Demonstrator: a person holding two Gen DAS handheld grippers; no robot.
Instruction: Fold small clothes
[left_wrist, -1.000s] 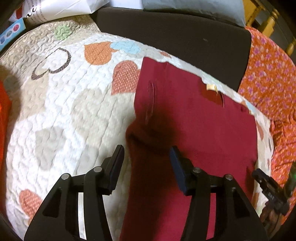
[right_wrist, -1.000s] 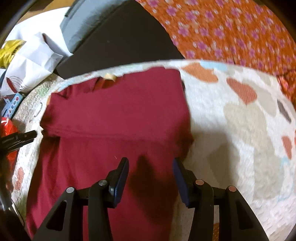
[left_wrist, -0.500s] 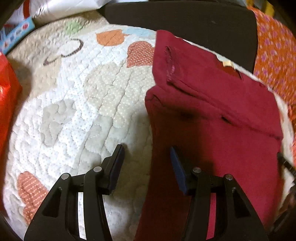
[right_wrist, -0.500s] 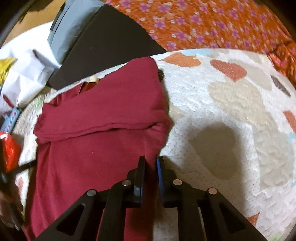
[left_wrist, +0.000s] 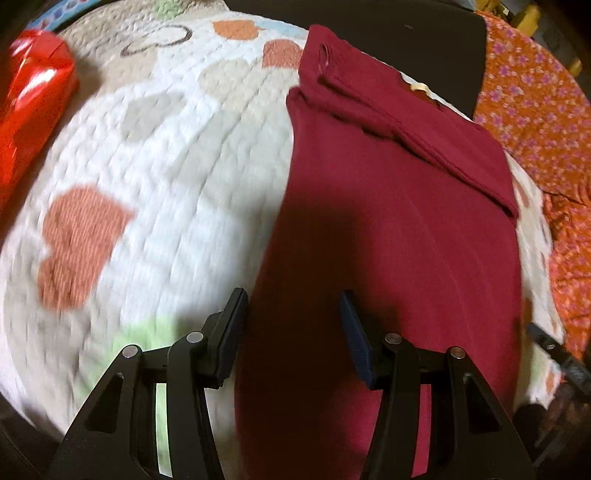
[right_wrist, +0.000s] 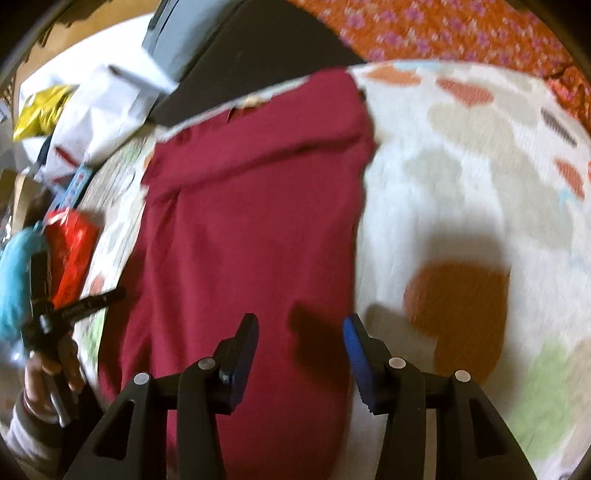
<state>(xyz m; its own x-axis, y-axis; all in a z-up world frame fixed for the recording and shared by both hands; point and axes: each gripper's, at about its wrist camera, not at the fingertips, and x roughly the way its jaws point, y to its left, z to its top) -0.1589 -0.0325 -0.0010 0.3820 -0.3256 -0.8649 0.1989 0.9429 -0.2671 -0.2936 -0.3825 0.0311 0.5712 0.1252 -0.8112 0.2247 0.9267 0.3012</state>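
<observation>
The garment (left_wrist: 388, 229) lies flat on the quilt (left_wrist: 177, 155), its long side running from near to far, with its far end folded back over itself. Beyond the quilt's far edge sits a cushion (left_wrist: 436, 51), and a patterned cloth (left_wrist: 543, 110) spreads to the right. A bag (left_wrist: 29, 99) rests at the quilt's left edge; paper packages (right_wrist: 96, 107) lie far left.

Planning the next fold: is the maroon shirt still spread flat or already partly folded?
Partly folded: the maroon shirt lies as a narrow strip on the heart quilt, its top end doubled over.
</observation>
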